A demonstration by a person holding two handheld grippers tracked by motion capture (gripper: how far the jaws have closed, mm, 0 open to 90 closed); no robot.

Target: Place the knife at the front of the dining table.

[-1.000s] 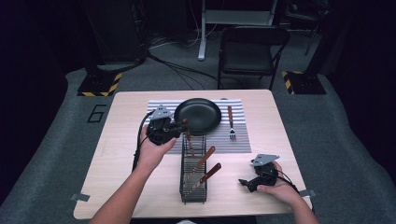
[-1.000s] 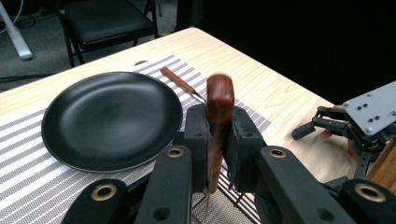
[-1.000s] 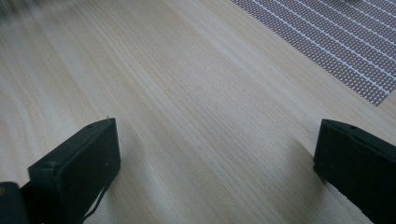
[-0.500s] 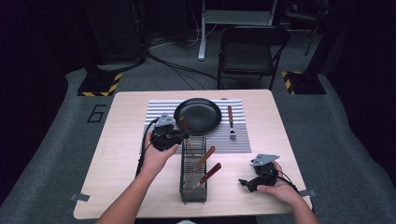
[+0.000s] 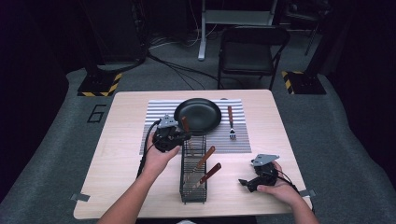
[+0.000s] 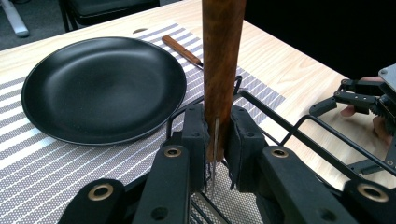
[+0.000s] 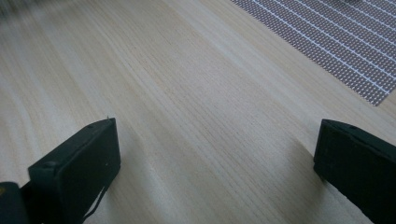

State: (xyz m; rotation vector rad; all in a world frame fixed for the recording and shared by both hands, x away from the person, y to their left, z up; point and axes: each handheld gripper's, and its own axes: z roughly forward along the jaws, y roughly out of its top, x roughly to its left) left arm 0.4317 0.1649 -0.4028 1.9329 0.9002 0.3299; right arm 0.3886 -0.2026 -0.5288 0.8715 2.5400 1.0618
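Left gripper [image 6: 215,140] fingers clamped on wooden-handled utensil [image 6: 222,65], probably knife, above wire rack [image 5: 193,172], frame centre. Next: lower in, let go. Right gripper [image 7: 215,158] fingers apart.

A staged recording room in a lab, not a home kitchen.

We see a pale square wooden table [image 5: 116,154] standing alone on grey carpet [image 5: 56,172], with black walls and darkness around it. We spot yellow-and-black hazard tape on the dark stand bases [image 5: 97,87] behind the table, loose black cables [image 5: 168,65] trailing over the floor, a white metal stand leg [image 5: 201,32], and a black folding chair [image 5: 250,49] pushed back. We read a large number six [image 5: 95,113] marked on the carpet, and grey tape tabs [image 5: 80,197] pinning the table's near corners. The grey striped placemat [image 5: 156,112] and round black plate [image 5: 198,115] look like laid-out props.
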